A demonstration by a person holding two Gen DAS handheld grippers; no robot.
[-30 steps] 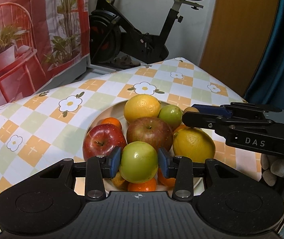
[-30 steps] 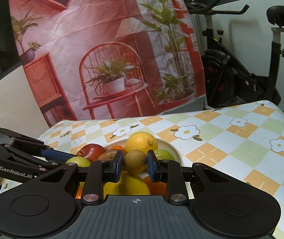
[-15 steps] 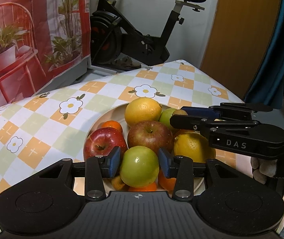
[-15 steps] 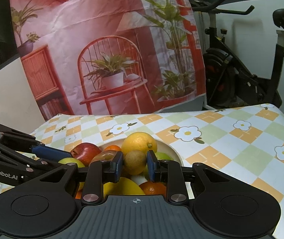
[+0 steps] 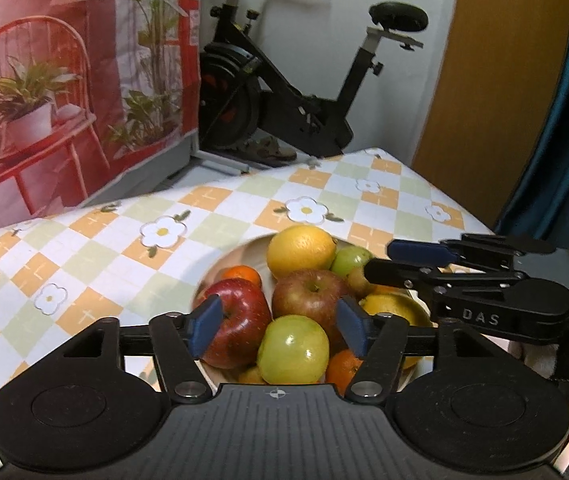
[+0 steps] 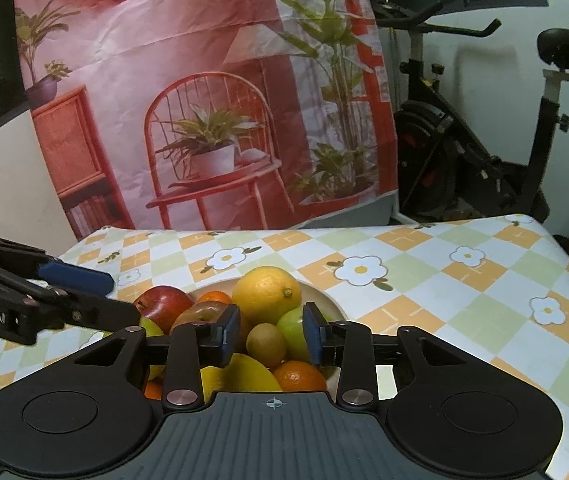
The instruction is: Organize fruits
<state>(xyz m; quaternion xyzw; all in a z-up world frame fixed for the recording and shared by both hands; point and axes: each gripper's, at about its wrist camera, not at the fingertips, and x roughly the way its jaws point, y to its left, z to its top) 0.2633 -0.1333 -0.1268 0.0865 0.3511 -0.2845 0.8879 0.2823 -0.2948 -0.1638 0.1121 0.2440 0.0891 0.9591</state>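
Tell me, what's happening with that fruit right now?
Left gripper opening, green apple loose between. Right gripper opening around kiwi. Both rest in piled bowl.

Glossy green apple [image 5: 293, 351]; matt black plastic tool [image 5: 278, 326].

Fruits [image 5: 304, 300] piled in plate [image 6: 330, 296]: apples, lemons, oranges, kiwi.
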